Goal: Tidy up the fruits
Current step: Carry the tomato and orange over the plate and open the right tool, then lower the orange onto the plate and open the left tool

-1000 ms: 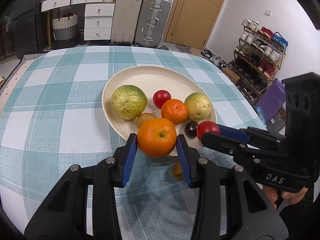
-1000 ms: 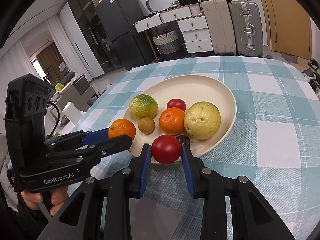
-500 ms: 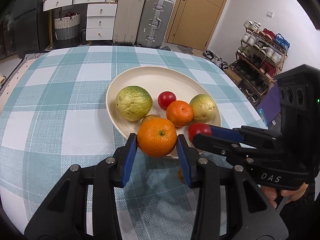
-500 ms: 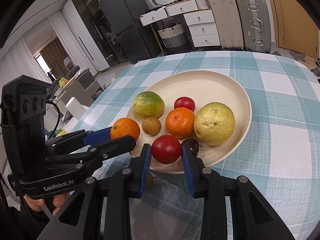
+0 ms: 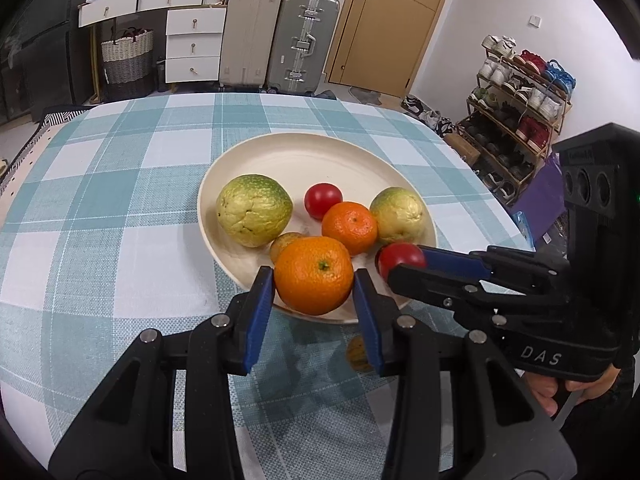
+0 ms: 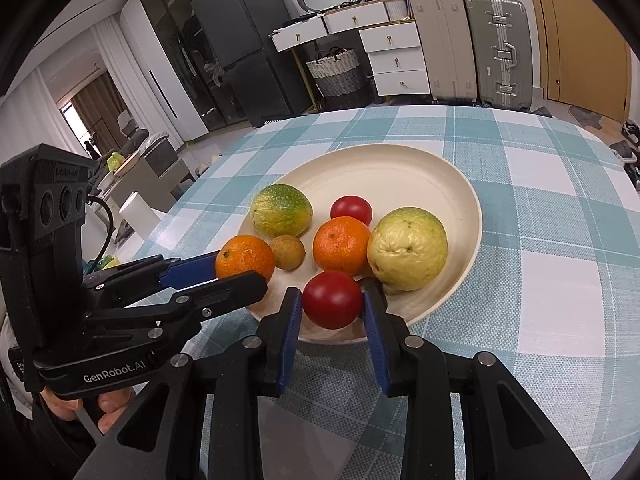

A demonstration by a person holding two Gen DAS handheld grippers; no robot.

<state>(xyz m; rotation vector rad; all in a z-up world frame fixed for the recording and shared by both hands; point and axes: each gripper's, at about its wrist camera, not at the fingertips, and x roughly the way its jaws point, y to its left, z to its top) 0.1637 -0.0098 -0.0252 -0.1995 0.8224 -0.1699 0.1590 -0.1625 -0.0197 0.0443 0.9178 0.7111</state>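
A cream plate (image 5: 320,156) on the checked tablecloth holds two yellow-green fruits, a mandarin (image 5: 349,226), a red tomato (image 5: 323,200) and a small brown fruit (image 6: 287,252). My left gripper (image 5: 314,280) is shut on a large orange (image 5: 314,270), held over the plate's near rim. My right gripper (image 6: 331,300) is shut on a second red tomato (image 6: 331,298), just in front of the mandarin (image 6: 341,244) and the bigger pale fruit (image 6: 407,248). Each gripper shows in the other's view, side by side.
Another small brown fruit (image 5: 356,354) lies on the cloth below my left gripper's right finger. The table edge curves round on all sides. Beyond it are suitcases, white drawers, a fridge, a door and a shoe rack (image 5: 520,92).
My right gripper has carried the tomato slightly further in over the plate's near rim, towards the mandarin. The left gripper and its orange have kept still.
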